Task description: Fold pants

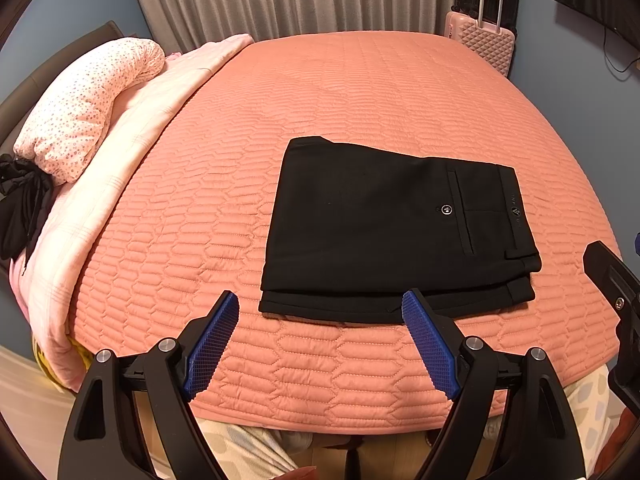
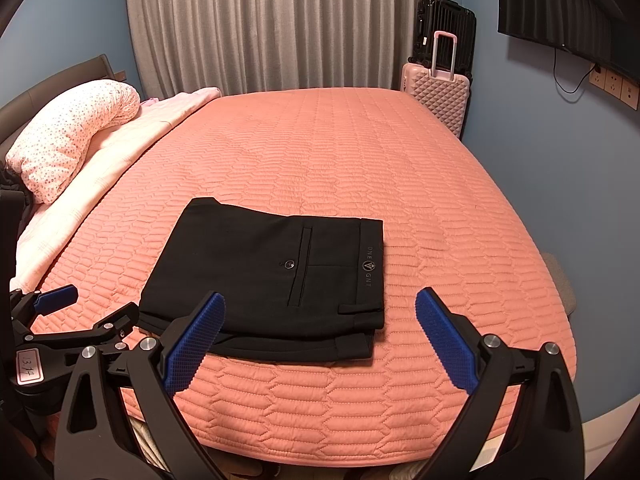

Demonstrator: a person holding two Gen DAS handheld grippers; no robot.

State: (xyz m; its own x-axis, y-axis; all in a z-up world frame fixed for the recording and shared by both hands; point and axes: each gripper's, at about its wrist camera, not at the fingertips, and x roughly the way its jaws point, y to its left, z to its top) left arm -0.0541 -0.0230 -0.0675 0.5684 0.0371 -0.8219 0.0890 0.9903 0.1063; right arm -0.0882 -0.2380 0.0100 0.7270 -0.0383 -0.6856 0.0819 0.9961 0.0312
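Observation:
Black pants lie folded into a compact rectangle on the salmon quilted bed, waistband to the right, back pocket up. They also show in the right wrist view. My left gripper is open and empty, just in front of the pants' near edge. My right gripper is open and empty, held over the near right part of the pants. The left gripper also shows at the lower left of the right wrist view.
A folded pink blanket and a floral pillow lie along the bed's left side. A pink suitcase and a black one stand at the far right corner. Grey curtains hang behind. A screen hangs on the right wall.

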